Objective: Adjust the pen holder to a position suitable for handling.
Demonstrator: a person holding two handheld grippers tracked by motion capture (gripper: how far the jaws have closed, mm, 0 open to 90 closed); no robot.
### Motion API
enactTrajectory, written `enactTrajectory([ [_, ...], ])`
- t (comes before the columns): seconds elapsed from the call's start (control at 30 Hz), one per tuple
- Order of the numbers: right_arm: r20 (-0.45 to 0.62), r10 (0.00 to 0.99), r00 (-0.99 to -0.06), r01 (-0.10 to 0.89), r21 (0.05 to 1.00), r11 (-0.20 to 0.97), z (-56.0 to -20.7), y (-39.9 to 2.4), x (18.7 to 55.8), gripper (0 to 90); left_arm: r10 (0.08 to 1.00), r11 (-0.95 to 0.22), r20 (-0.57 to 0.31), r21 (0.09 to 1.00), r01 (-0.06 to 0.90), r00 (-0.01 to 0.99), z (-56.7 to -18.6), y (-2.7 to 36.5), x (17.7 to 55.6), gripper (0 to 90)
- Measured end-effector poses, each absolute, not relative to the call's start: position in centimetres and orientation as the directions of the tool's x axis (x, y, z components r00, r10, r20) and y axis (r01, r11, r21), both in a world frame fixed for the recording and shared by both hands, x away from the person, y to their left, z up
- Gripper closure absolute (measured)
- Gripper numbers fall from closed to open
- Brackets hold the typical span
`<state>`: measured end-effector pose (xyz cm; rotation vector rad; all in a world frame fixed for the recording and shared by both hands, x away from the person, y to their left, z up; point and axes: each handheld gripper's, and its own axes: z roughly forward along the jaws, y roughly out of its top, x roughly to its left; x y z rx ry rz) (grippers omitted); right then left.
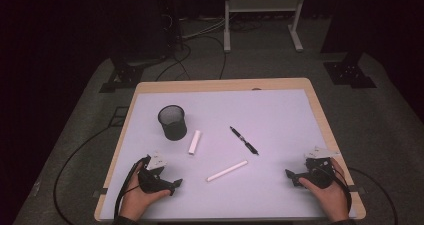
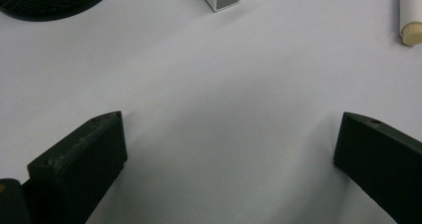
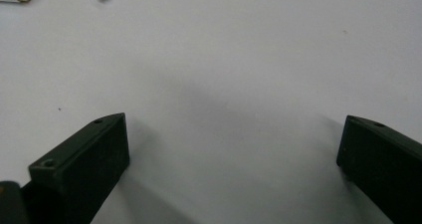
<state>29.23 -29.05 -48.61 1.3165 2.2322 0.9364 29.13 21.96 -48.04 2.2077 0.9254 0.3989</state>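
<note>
- Nearest the high camera, the person's two hands rest at the table's near edge, one holding the left gripper point(image 1: 176, 184), the other the right gripper point(image 1: 290, 177); both sit low over the white table top point(image 1: 280, 110).
- In the left gripper view the jaws stand wide apart with nothing between them; the right gripper view shows the same, spread wide and empty.
- Just ahead of the left gripper lie a short white block point(image 1: 194, 142) and, farther toward the middle, a long white stick point(image 1: 227, 170); the black mesh cup point(image 1: 172, 122) stands upright beyond the block, near it but apart.
- The black pen point(image 1: 244, 140) lies aslant near the middle, well apart from the right gripper.
- Risk, as I judge it: the stick and pen are round and lie flat, so a jaw that lands on one side only could roll them away rather than close on them.
- The cup looks light; a forearm or trailing cable sweeping past could tip it.
- The block is close to the cup, so a wide approach there may knock the cup's wall.
- Room: the right half and far part of the top are bare, with free space between the grippers; the near edge sits right under the hands, so anything nudged backward could drop off.
</note>
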Motion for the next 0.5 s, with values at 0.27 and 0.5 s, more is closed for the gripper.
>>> enactTrajectory([
  [0.27,0.008,0.874,-0.486,0.618,0.71,0.337,-48.61,-29.05,29.22,0.0,0.719,-0.497,0.013,0.709,0.5,0.695,-48.07,21.92,29.09,0.0],
  [0.5,0.01,0.874,-0.486,0.62,0.709,0.337,-48.6,-29.06,29.25,0.0,0.726,-0.487,0.013,0.716,0.501,0.688,-47.97,22.09,29.04,2.4],
])
